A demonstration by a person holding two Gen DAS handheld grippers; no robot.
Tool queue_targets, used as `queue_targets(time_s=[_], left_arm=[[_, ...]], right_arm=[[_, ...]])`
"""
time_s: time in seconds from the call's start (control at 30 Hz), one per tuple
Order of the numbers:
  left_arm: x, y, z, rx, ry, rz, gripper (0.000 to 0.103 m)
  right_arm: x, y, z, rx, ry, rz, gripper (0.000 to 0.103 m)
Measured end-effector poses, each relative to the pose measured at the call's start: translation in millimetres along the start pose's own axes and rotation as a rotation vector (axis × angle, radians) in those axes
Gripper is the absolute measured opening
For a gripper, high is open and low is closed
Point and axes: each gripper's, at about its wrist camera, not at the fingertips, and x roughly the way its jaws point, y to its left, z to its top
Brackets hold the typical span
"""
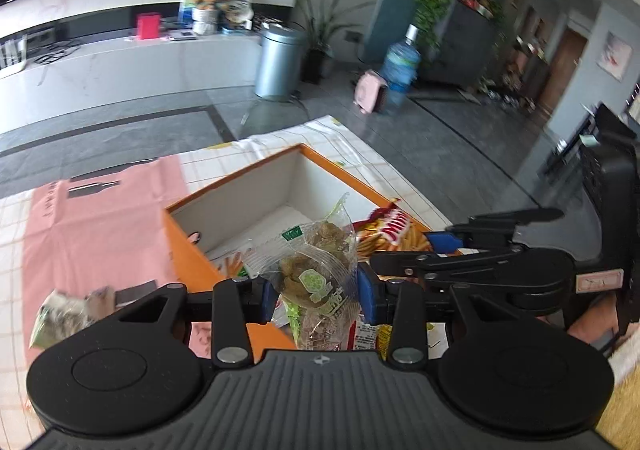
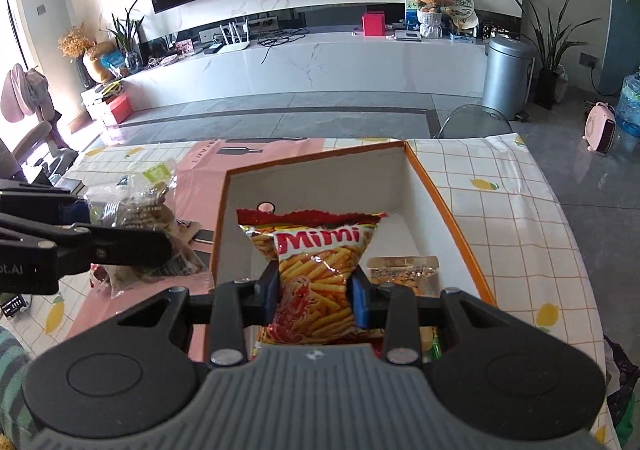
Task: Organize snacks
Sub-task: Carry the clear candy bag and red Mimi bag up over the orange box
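My left gripper (image 1: 317,296) is shut on a clear packet of brown snacks (image 1: 316,262) and holds it above the near edge of the orange box (image 1: 188,242). My right gripper (image 2: 314,296) is shut on a red Mimi snack bag (image 2: 316,262) and holds it over the inside of the same box (image 2: 440,201). The Mimi bag (image 1: 388,234) and the right gripper (image 1: 472,250) also show in the left wrist view. The left gripper (image 2: 80,246) and its packet (image 2: 136,209) show at the left of the right wrist view. A clear packet of snacks (image 2: 404,270) lies in the box.
A pink bag (image 1: 100,217) lies flat on the checked tablecloth (image 2: 520,209) left of the box. Another snack packet (image 1: 60,314) lies on it. Beyond the table are a grey floor, a metal bin (image 2: 506,77) and a white TV bench (image 2: 300,61).
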Motion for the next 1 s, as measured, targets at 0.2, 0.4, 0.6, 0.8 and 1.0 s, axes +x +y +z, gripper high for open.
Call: queue_targets(time_s=[0.2, 0.4, 0.6, 0.8, 1.0], left_arm=[[50.0, 3.1, 7.0, 0.086, 0.098, 0.040, 0.045], [85.7, 12.0, 14.5, 0.157, 0.194, 0.102, 0.045], [101.7, 20.0, 21.5, 0.182, 0.231, 0.140, 0.045], [120.4, 28.5, 25.7, 0.174, 0.276, 0.204, 0.045], [131.9, 29.3, 25.4, 0.150, 0.275, 0.293, 0.045]], right_arm=[[43.7, -16.6, 9.1, -0.083, 0.065, -0.022, 0.033], [86.3, -25.0, 25.6, -0.176, 0.124, -0.010, 0.033], [120.8, -23.4, 39.9, -0.237, 0.176, -0.014, 0.033], [152.7, -22.7, 47.8, -0.248, 0.211, -0.018, 0.033], [171.8, -24.9, 51.4, -0.244, 0.245, -0.012, 0.033]])
